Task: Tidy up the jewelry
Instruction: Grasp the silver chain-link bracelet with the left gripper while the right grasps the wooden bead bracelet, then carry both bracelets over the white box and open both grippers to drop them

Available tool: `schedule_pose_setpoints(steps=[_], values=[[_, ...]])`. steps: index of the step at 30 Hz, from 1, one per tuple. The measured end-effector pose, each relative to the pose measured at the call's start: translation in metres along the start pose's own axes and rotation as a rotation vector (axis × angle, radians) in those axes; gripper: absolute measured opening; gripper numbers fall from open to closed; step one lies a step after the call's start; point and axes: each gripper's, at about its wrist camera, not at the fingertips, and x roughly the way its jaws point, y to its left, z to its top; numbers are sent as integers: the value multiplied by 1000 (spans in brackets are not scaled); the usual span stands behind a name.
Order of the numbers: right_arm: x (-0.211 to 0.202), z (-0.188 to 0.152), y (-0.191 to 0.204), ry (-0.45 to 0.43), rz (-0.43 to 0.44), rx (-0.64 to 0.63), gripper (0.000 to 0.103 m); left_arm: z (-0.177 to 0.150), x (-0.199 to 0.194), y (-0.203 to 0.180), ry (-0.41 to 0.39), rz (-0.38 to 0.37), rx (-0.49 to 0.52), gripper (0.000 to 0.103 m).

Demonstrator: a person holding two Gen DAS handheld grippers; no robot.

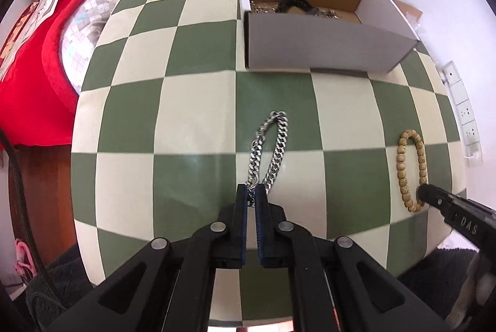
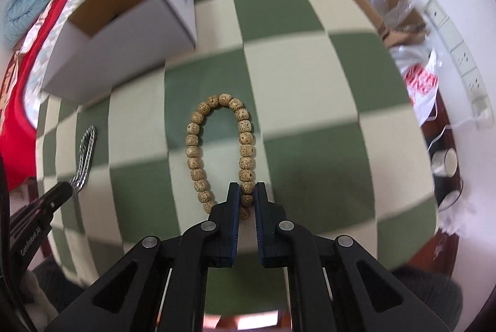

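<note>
Both grippers clamp near ends: left gripper (image 1: 251, 192) on the chain bracelet (image 1: 269, 150), right gripper (image 2: 247, 192) on the bead bracelet (image 2: 220, 152), each loop stretching toward the box (image 1: 316, 45) at the table's (image 1: 186, 115) far edge.

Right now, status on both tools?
Left tool shut on chain. Right tool shut on beads. Box path open.

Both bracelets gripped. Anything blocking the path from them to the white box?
Nothing visible on the table does. Left gripper is shut on the silver chain bracelet, right gripper on the beaded bracelet. Only bare checkered tablecloth lies between them and the white box; its near wall must be cleared.
</note>
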Motion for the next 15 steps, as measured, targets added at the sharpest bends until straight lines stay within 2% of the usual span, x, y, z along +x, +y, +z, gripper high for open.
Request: schedule_pose_setpoints(steps=[6,12,15], values=[[-2,-2,-2,-40,-12,45,11,4,-6,1,6,-22,-2,2],[-3,2,1,-55,42,43,9,26,-54,9,-58,-82,13,2],[-17,5,2,-88,79,44,9,39,-78,5,-81,-112,34,2]])
